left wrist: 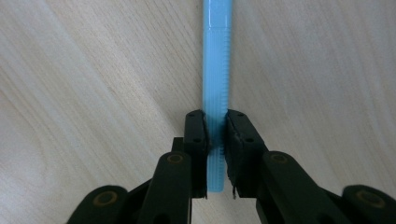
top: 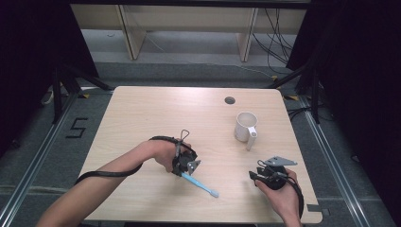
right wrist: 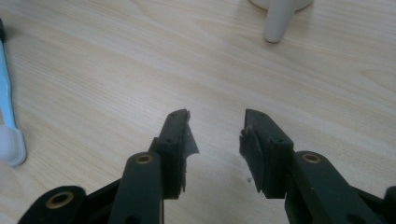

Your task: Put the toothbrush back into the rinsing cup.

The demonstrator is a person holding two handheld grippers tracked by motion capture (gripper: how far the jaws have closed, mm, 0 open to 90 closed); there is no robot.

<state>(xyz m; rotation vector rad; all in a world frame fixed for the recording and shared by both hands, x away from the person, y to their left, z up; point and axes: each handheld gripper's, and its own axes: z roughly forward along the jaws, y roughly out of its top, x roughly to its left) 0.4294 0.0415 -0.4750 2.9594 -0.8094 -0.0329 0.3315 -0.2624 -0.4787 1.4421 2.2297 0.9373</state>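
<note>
A light blue toothbrush (top: 201, 184) lies on the wooden table (top: 142, 118) near the front middle, its head pointing right. My left gripper (top: 185, 165) is shut on its handle end; in the left gripper view the blue handle (left wrist: 217, 84) runs up from between the two black pads (left wrist: 195, 133), which press on it. My right gripper (top: 259, 176) rests at the front right, open with nothing between its fingers (right wrist: 175, 135). A white mug (top: 245, 126) with its handle toward the front stands behind the right gripper; its handle (right wrist: 278, 21) and the toothbrush head (right wrist: 11, 144) show in the right gripper view.
A round cable hole (top: 230, 100) sits near the table's far edge. Dark curtains flank the table, and pale shelving legs (top: 135, 33) stand on the floor beyond it. The table's front edge runs just under both hands.
</note>
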